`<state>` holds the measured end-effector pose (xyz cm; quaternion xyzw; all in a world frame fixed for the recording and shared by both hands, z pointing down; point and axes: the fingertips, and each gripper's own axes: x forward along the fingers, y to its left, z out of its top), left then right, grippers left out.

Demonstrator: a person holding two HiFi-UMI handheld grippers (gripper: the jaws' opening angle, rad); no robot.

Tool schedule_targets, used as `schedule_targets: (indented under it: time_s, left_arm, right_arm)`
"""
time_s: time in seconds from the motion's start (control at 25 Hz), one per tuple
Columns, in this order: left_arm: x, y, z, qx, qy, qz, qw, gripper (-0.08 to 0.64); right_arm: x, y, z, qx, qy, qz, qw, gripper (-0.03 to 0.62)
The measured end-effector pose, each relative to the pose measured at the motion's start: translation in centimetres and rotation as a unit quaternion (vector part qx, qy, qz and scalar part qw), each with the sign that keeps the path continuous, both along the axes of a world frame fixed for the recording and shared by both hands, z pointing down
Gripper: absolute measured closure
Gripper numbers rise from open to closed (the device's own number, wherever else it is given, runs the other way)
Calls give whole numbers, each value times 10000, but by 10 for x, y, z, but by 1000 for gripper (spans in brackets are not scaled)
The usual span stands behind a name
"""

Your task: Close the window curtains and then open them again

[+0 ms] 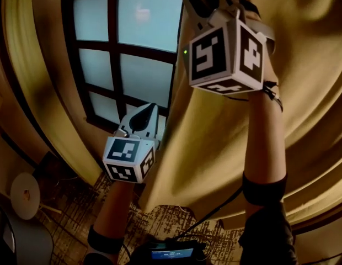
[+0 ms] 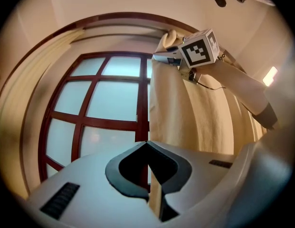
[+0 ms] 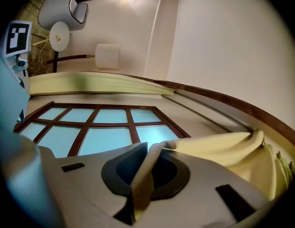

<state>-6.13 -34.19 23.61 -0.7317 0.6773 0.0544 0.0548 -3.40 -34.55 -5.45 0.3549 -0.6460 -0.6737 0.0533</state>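
The right curtain (image 1: pixel 215 148) covers the right part of the window (image 1: pixel 132 32), and its edge hangs near the middle bars. Both grippers are closed on this edge. The left gripper (image 2: pixel 147 148) pinches it low, and the right gripper (image 3: pixel 146 151) pinches a fold higher up. I judge that the closing step is in hand, about half done on this side. Next, the edge must slide further toward the left curtain (image 1: pixel 38 93), which is gathered at the frame. Between the two curtains the glass is uncovered, so the way looks free.
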Motion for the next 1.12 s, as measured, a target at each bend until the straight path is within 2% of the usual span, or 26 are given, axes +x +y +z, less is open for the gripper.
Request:
schedule_targets:
  time_s: [0.16, 0.36, 0.52, 0.72, 0.92, 1.04, 1.12]
  left_arm:
    - [28, 1, 7, -122, -102, 4, 9999, 560]
    - [70, 22, 1, -190, -202, -26, 9996, 560]
    - [87, 17, 13, -249, -291, -42, 9993, 560]
    - [83, 16, 24, -291, -209, -45, 9993, 560]
    - [70, 23, 38, -352, -231, 163, 9990, 560]
    - [59, 28, 54, -479, -272, 426, 9976, 560]
    - [48, 33, 60, -558, -298, 561, 9964, 560]
  right_arm:
    - [31, -1, 7, -73, -170, 0, 9998, 569]
    - [75, 18, 4, -60, -167, -55, 9998, 569]
    - [94, 15, 9, -91, -299, -138, 9994, 560]
    - [98, 8, 14, -214, -352, -133, 9991, 541]
    - [104, 6, 19, -488, -900, -138, 9947, 531]
    - [113, 9, 24, -492, -1179, 132, 9917, 503]
    - [115, 10, 28, -507, -1243, 361, 9903, 436]
